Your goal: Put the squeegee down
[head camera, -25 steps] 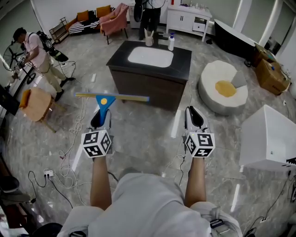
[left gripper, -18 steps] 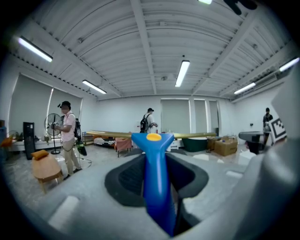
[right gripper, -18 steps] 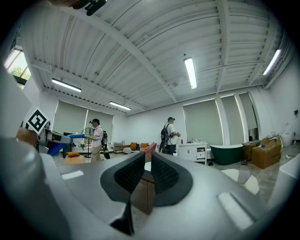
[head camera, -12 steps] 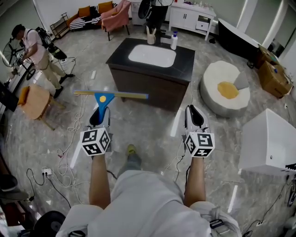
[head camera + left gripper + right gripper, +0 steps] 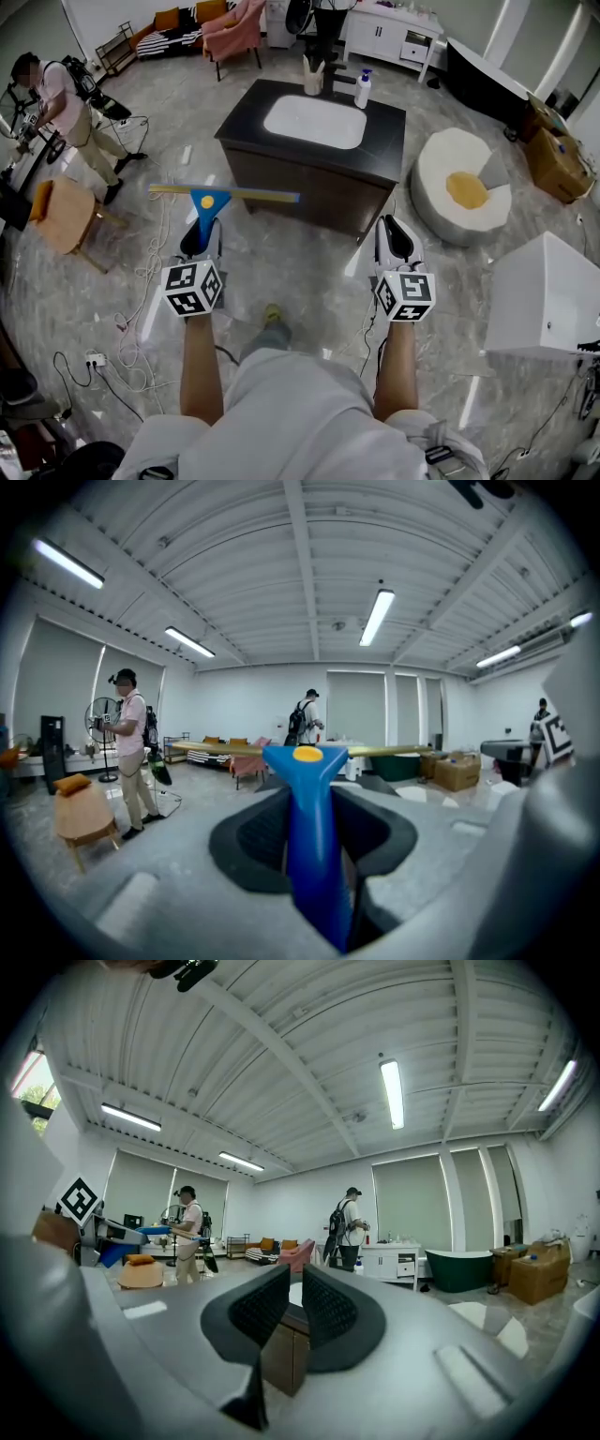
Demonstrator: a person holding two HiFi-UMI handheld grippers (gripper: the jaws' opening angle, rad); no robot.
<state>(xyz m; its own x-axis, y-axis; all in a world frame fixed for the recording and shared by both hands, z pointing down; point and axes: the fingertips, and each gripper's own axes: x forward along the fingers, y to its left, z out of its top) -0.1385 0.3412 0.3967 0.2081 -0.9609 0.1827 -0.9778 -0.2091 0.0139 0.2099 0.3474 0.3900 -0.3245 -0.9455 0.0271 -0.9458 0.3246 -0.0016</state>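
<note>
Transport stage, by judgement: the blue-handled squeegee with a long yellow blade bar (image 5: 208,200) is not yet set down. The left gripper (image 5: 201,234) clamps its handle between both jaws, blade crosswise at the far end, above the grey marble floor (image 5: 300,272) on the near side of the dark cabinet (image 5: 246,120) with a white basin (image 5: 314,122). The right gripper (image 5: 396,234) carries nothing; its jaws stand a narrow gap apart. The next move likely calls for reaching a support surface, lowering until the blade rests, then releasing the handle. Count: one squeegee, two grippers, one cabinet, one white pump bottle (image 5: 362,91).
</note>
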